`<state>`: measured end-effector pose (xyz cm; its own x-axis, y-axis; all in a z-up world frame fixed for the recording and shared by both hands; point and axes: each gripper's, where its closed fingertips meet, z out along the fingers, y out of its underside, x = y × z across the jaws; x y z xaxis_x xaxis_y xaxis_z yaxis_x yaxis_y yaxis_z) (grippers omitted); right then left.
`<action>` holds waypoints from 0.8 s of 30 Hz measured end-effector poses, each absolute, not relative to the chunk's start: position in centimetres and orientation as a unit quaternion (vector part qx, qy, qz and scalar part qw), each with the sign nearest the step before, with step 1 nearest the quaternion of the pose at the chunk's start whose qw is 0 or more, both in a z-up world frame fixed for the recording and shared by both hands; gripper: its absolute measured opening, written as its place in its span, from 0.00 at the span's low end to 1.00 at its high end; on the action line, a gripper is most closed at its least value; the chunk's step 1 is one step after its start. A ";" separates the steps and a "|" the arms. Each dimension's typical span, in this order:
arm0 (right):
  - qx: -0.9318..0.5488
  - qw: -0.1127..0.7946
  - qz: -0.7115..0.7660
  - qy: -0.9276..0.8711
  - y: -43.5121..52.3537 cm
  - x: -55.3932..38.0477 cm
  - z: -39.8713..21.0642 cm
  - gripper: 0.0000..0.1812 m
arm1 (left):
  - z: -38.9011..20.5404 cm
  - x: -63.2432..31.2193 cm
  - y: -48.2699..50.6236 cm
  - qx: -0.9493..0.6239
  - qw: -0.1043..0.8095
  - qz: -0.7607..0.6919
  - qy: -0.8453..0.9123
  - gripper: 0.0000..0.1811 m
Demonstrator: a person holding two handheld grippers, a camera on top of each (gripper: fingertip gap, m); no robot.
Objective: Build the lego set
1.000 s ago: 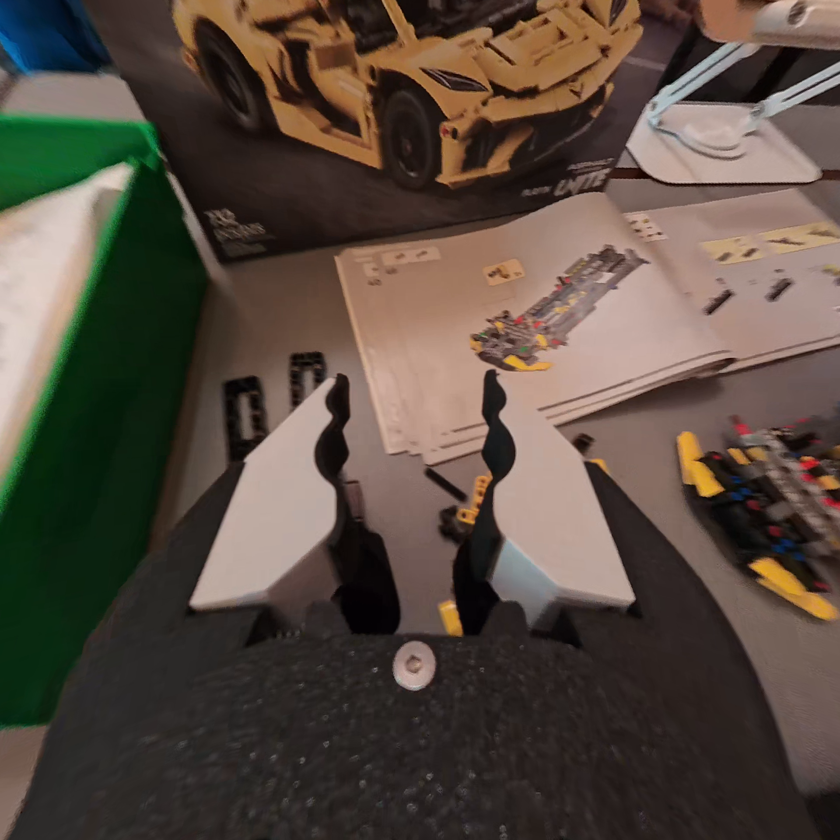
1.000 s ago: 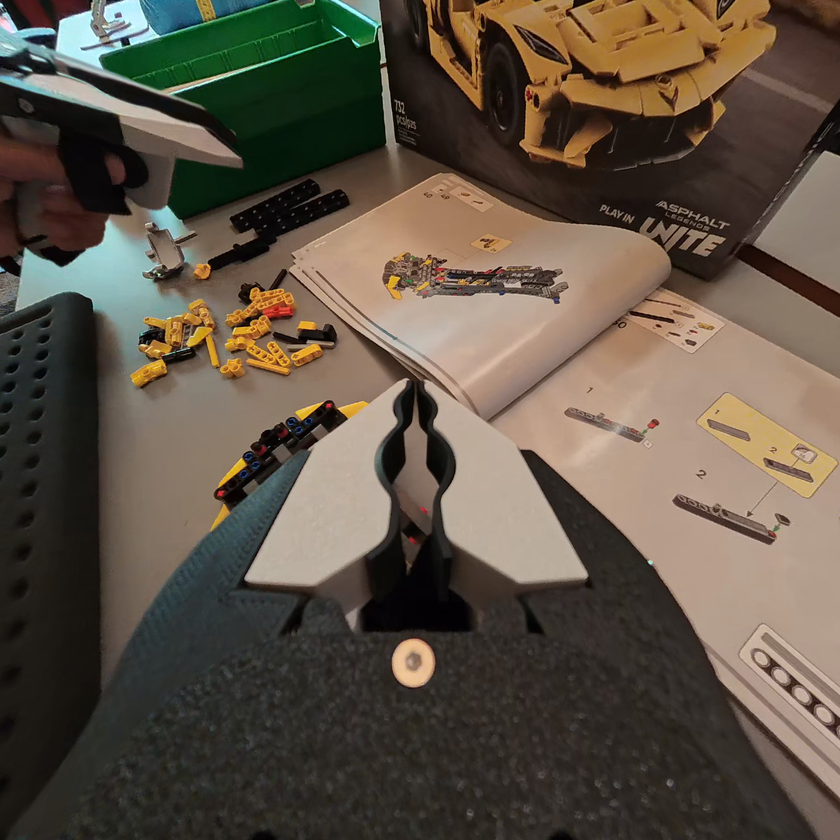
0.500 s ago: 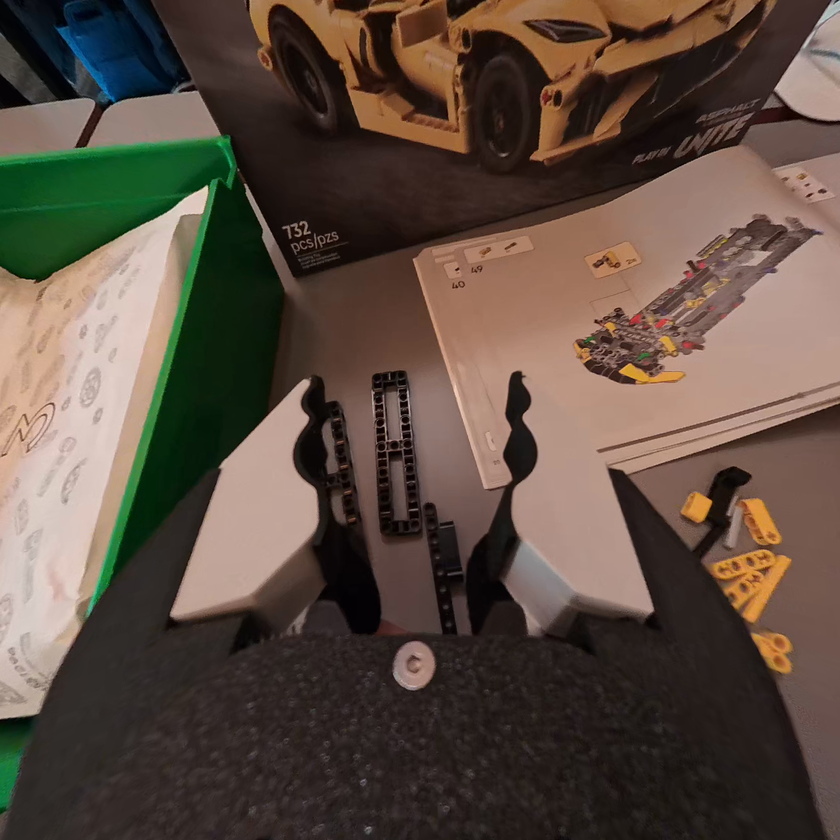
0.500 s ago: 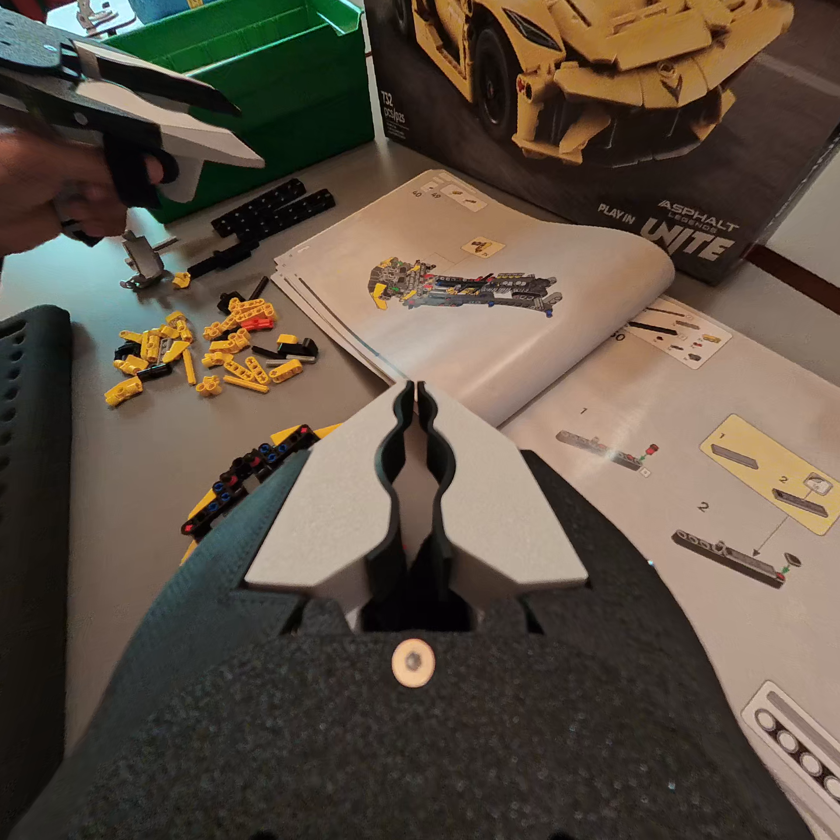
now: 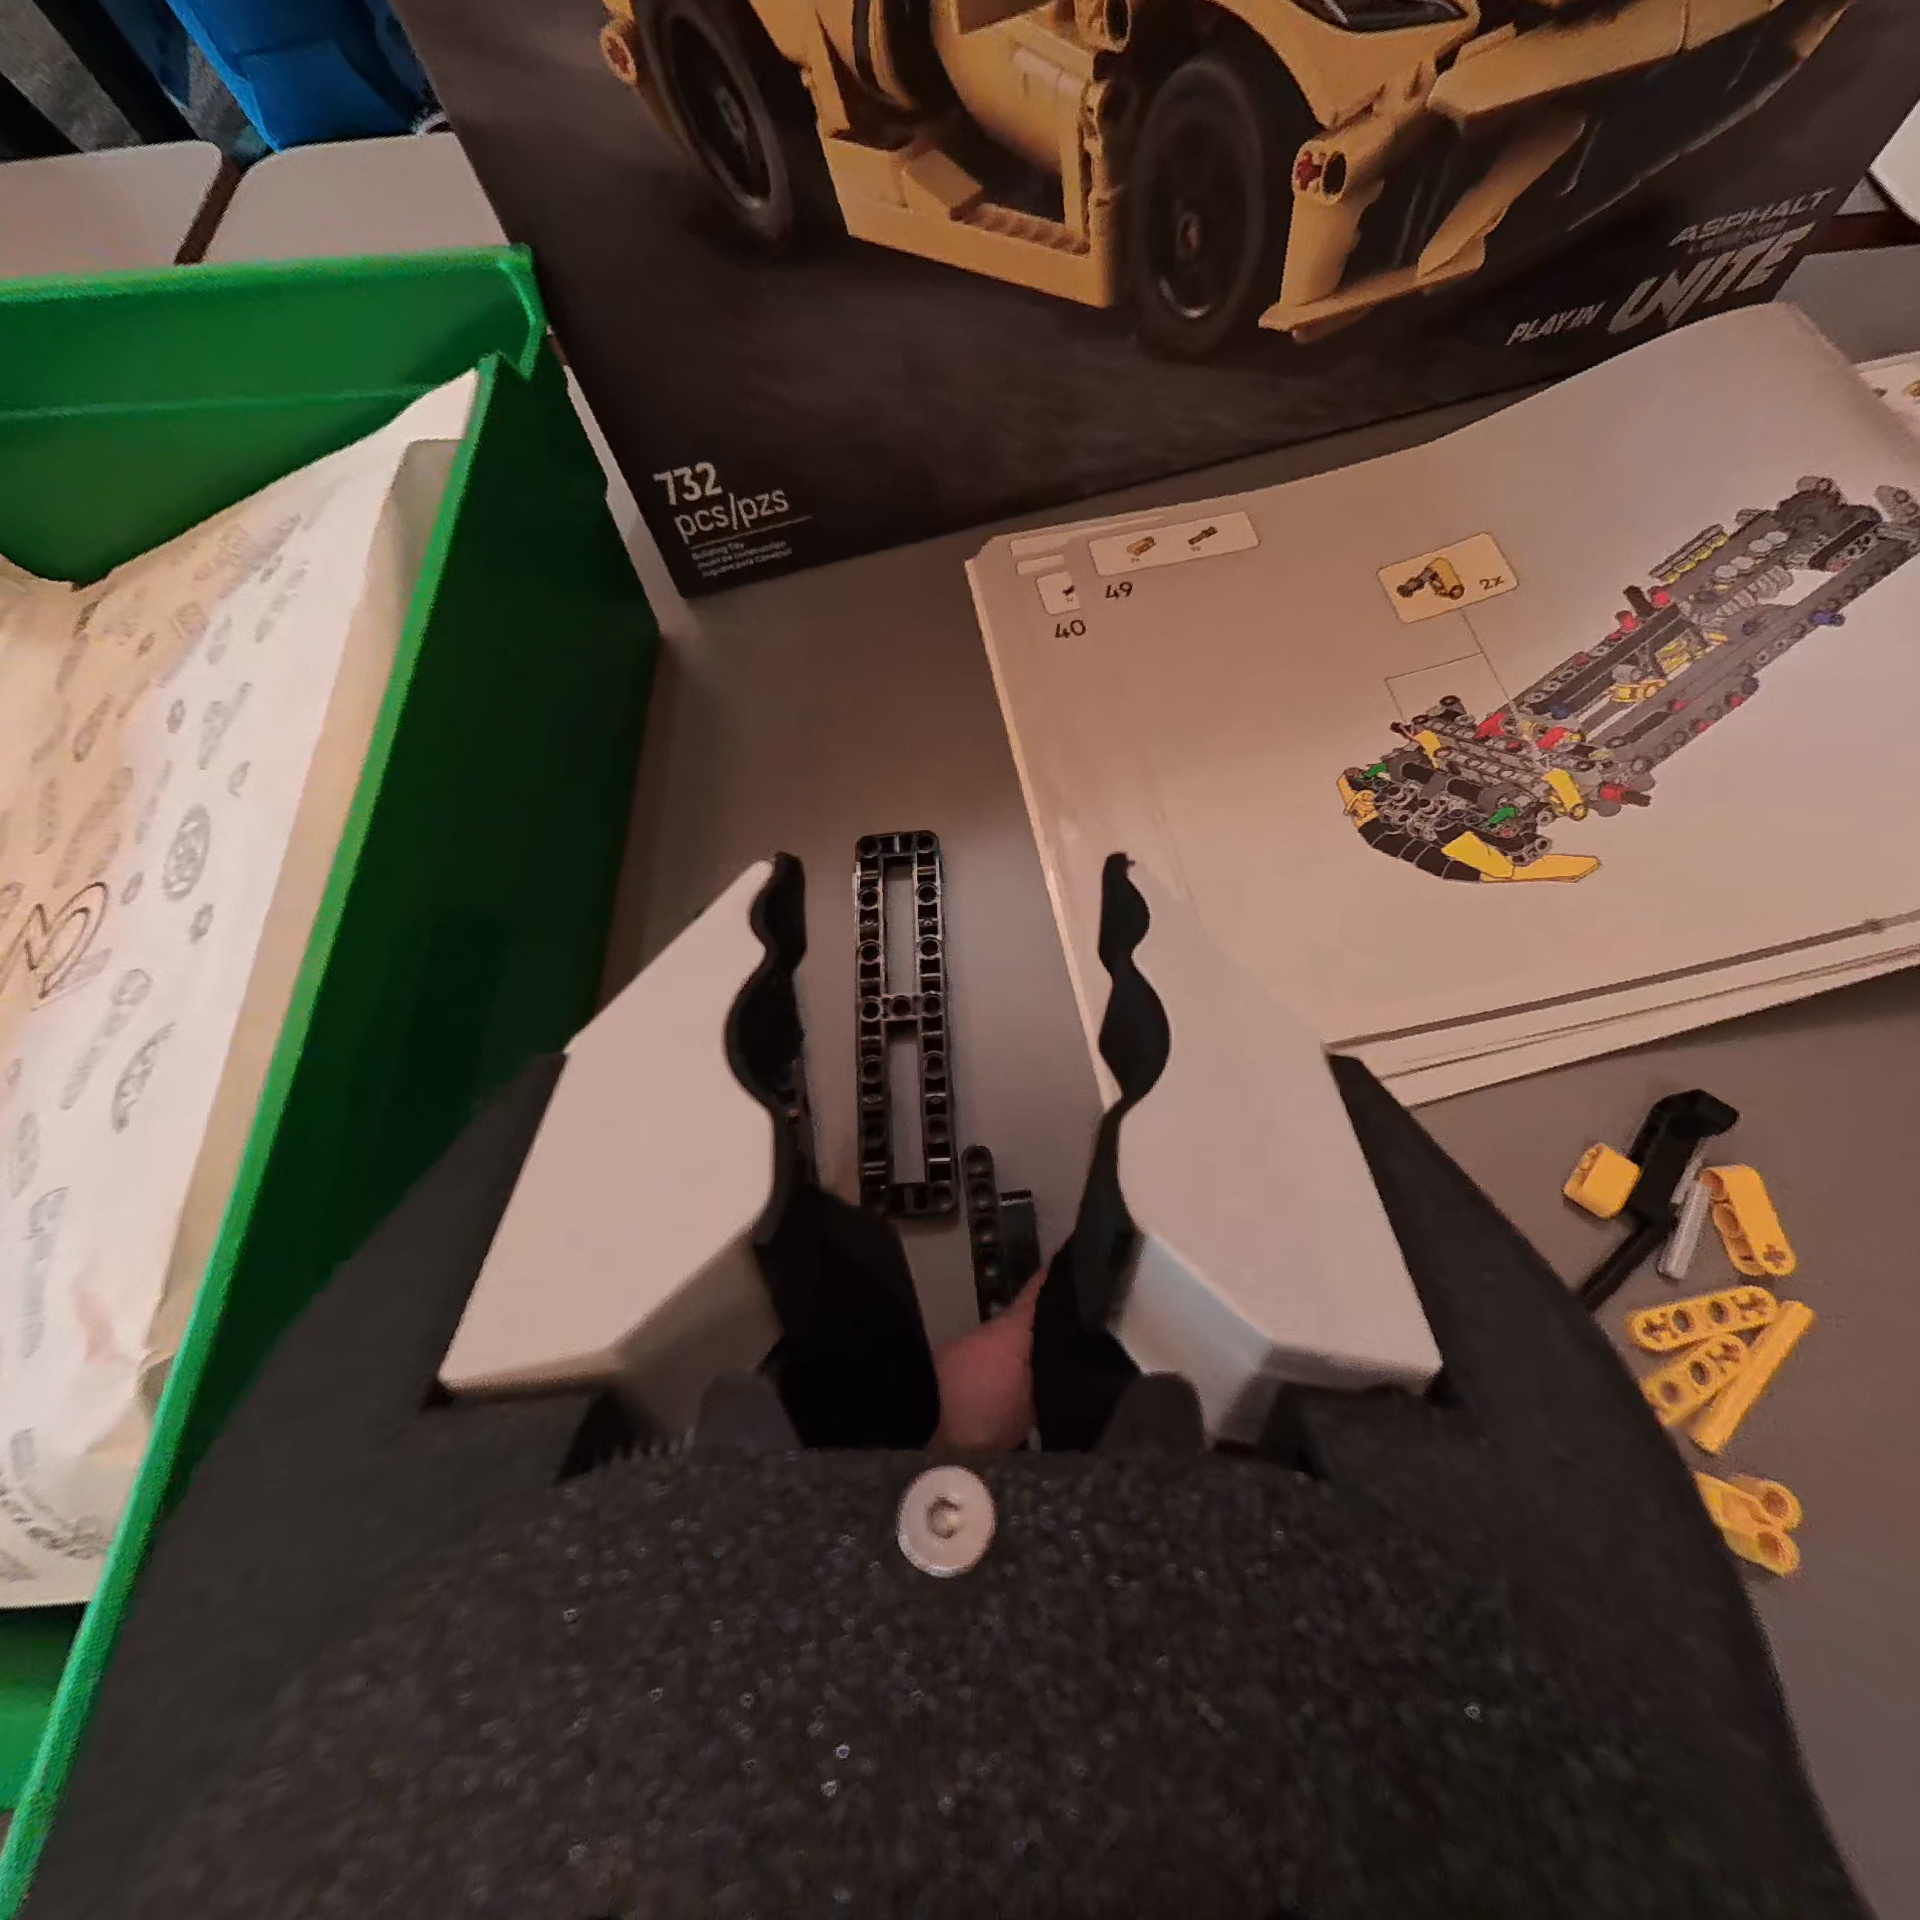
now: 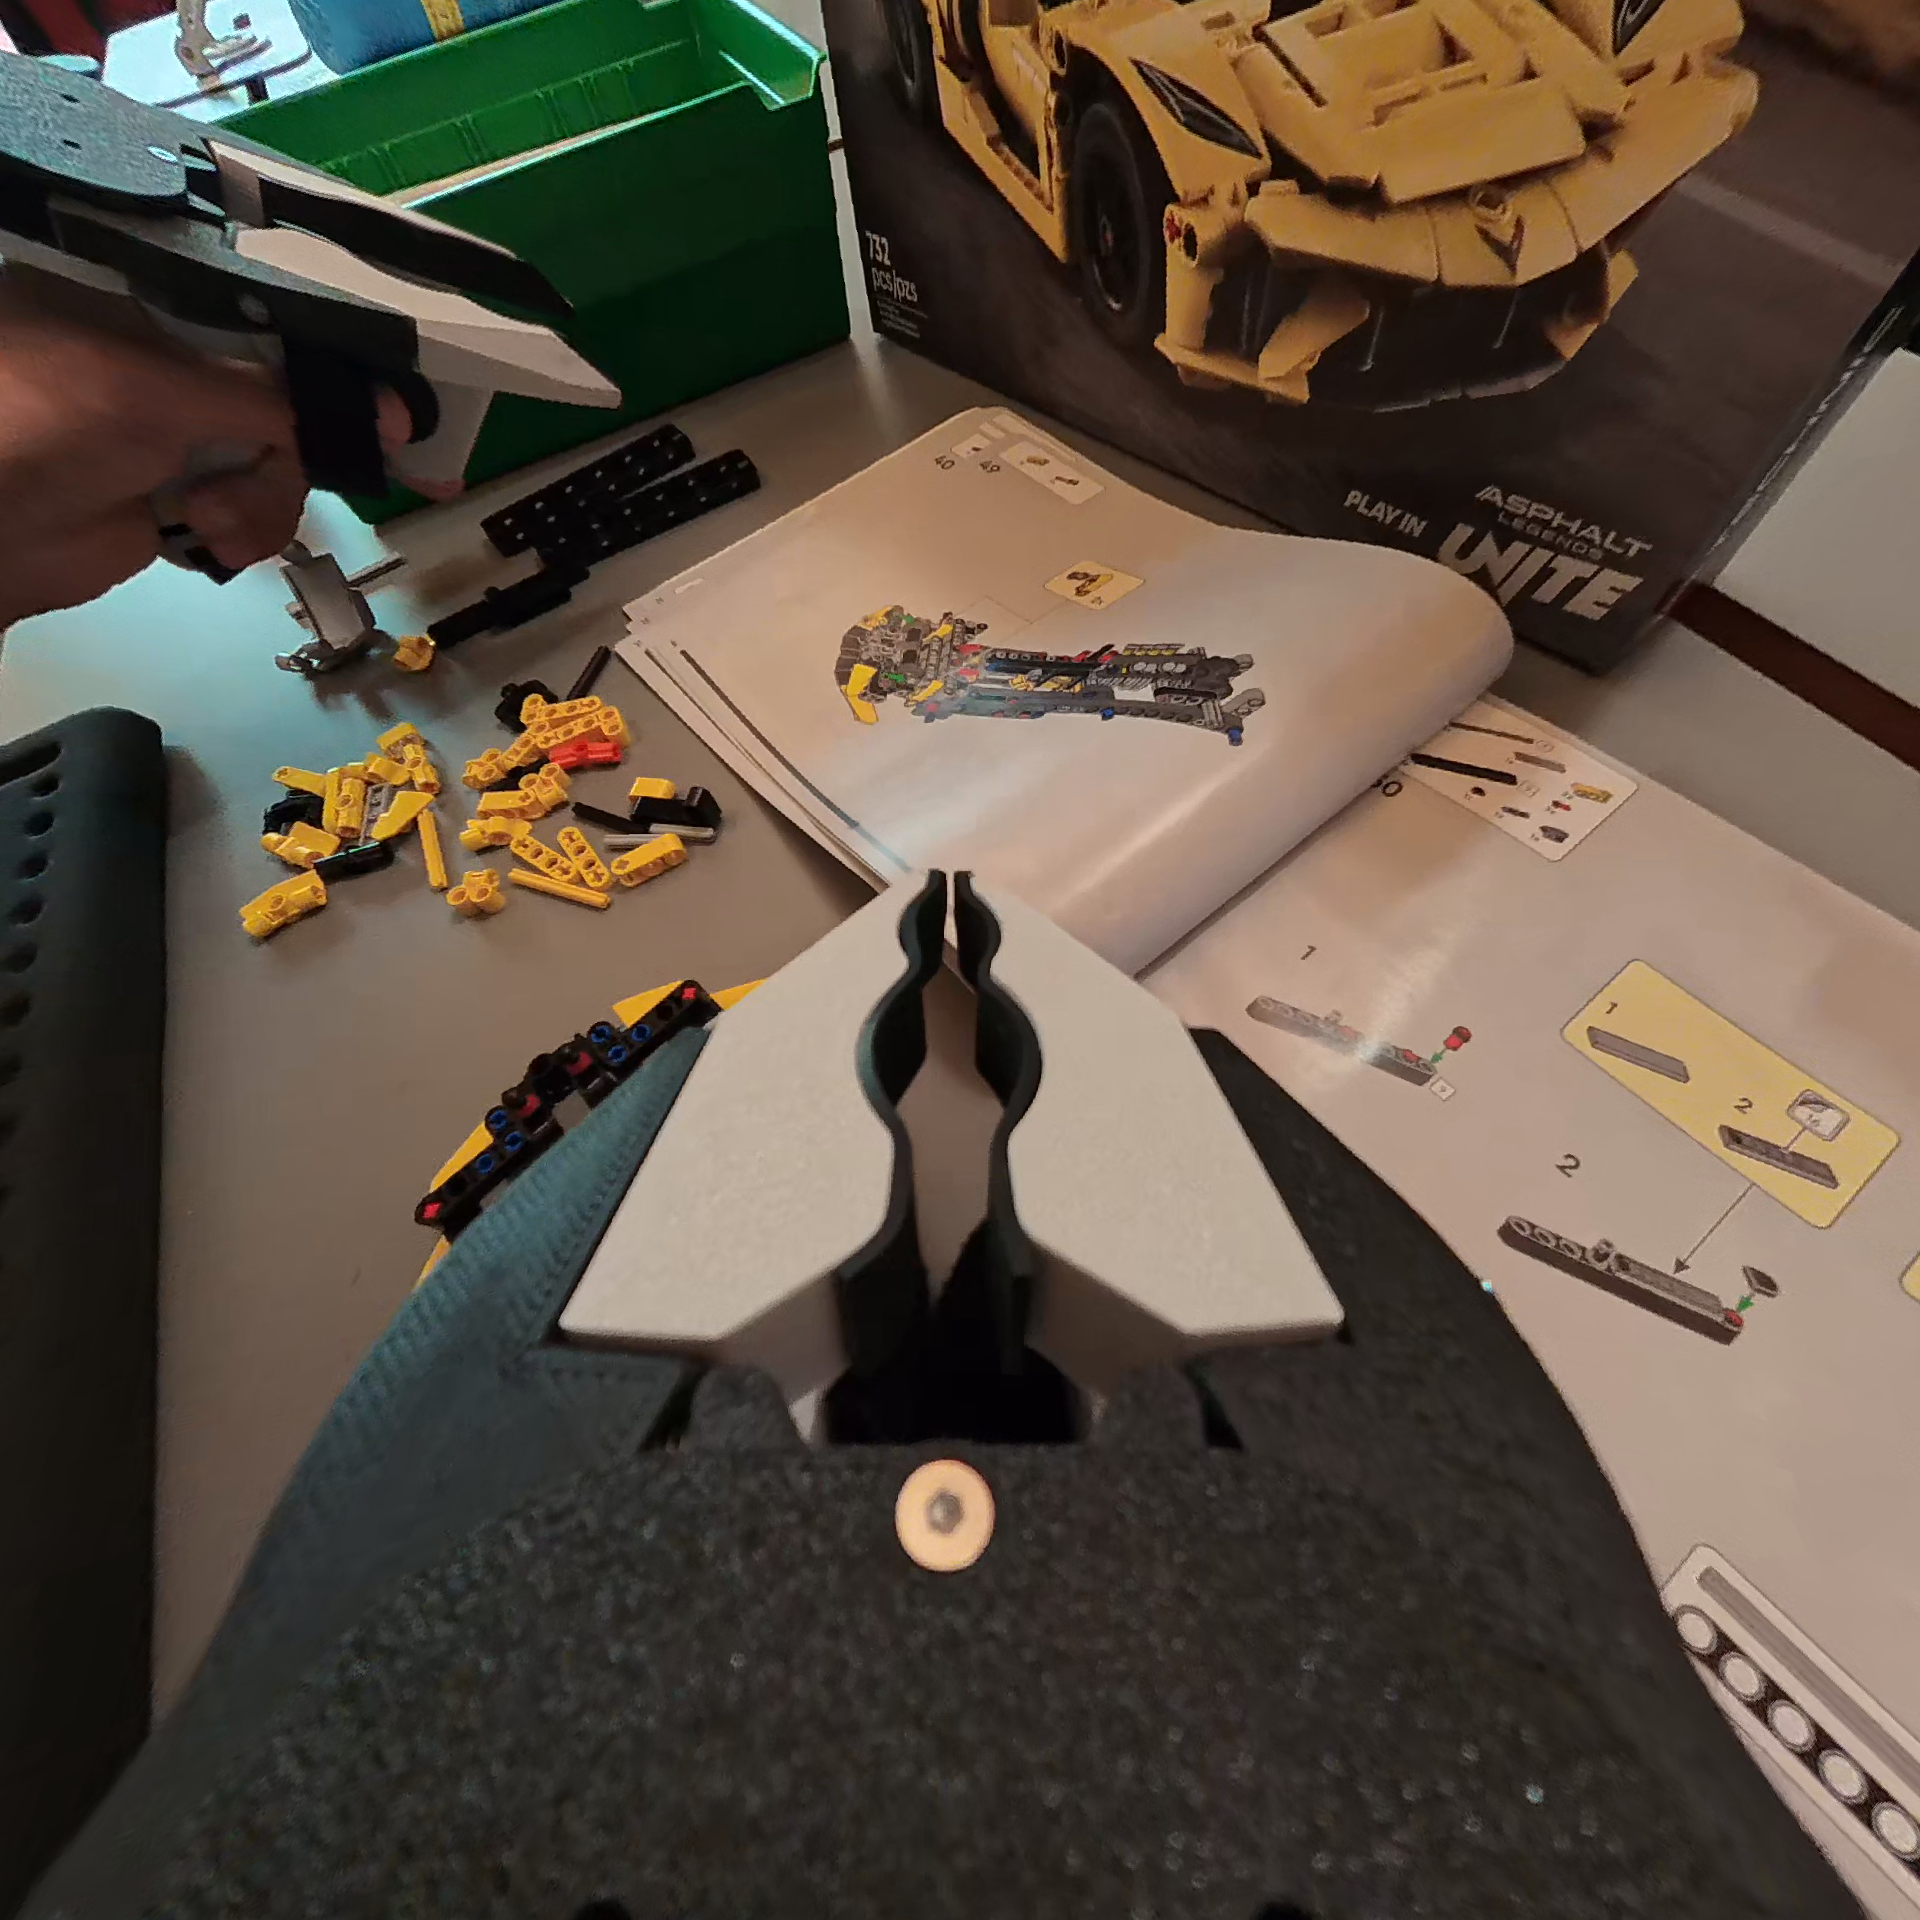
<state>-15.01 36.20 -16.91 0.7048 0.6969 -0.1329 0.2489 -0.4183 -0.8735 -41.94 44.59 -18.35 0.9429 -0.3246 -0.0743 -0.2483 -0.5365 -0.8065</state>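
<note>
Your half-built lego chassis [image 6: 566, 1070], black beams studded with blue and red pins over curved yellow panels, lies on the grey tabletop [image 6: 312, 1091] near its front edge, mostly hidden behind your right gripper [image 6: 951, 883]. That gripper's jaws are pressed nearly together with nothing visible between them, hovering over the near edge of the open instruction booklet [image 6: 1091, 748].

Your left gripper [image 5: 945, 873] has its jaws spread wide, empty, poised above the long black lego frame with two rectangular openings [image 5: 902, 1023], which lies flat on the tabletop. A second black frame is half-covered by the left finger [image 5: 665, 1122], and a short black beam [image 5: 987, 1216] sits just behind the first frame.

To the left, against the tabletop's left edge, stands the green plastic bin [image 5: 416, 831]; inside lies a white paper bag printed with grey part outlines [image 5: 156, 831]. At the back stands the dark cardboard box showing a yellow sports car [image 5: 1039, 260], upright behind the booklet.

In the right wrist view, a scatter of small yellow and black loose pieces [image 6: 468, 810] lies between the bin and the chassis. A grey metal clip-like tool [image 6: 332, 618] sits under your left hand [image 6: 114, 457].
</note>
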 end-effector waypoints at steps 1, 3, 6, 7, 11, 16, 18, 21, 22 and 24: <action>-0.805 0.452 0.249 -0.292 36.2 -15.0 -17.0 0.00 | -18.5 -41.7 44.4 -0.879 0.445 -0.053 0.165 0.29; -0.806 0.451 0.251 -0.290 36.1 -14.9 -17.0 0.00 | -18.7 -41.4 44.1 -0.884 0.435 -0.071 0.157 0.27; -0.806 0.452 0.250 -0.290 35.9 -14.8 -16.9 0.00 | -18.9 -41.3 43.8 -0.889 0.425 -0.080 0.151 0.25; -0.805 0.453 0.250 -0.290 35.9 -14.8 -16.8 0.00 | -18.9 -41.3 43.6 -0.890 0.422 -0.081 0.152 0.24; -0.805 0.454 0.248 -0.292 35.8 -14.8 -16.7 0.00 | -18.4 -41.4 43.5 -0.886 0.431 -0.083 0.149 0.25; -0.804 0.453 0.245 -0.295 35.6 -14.8 -16.5 0.00 | -17.8 -43.1 43.3 -0.880 0.446 -0.018 0.164 0.33; -0.804 0.453 0.247 -0.296 35.3 -14.9 -16.4 0.00 | -18.0 -43.9 42.8 -0.879 0.439 0.015 0.182 0.34; -0.802 0.454 0.245 -0.300 34.8 -15.0 -16.2 0.00 | -18.5 -43.1 41.1 -0.882 0.420 -0.011 0.214 0.33; -0.802 0.454 0.243 -0.302 34.6 -14.9 -16.2 0.00 | -18.8 -42.5 40.3 -0.884 0.408 -0.036 0.224 0.33; -0.804 0.452 0.242 -0.302 34.1 -14.8 -16.2 0.00 | -19.2 -41.2 38.1 -0.889 0.374 -0.096 0.245 0.33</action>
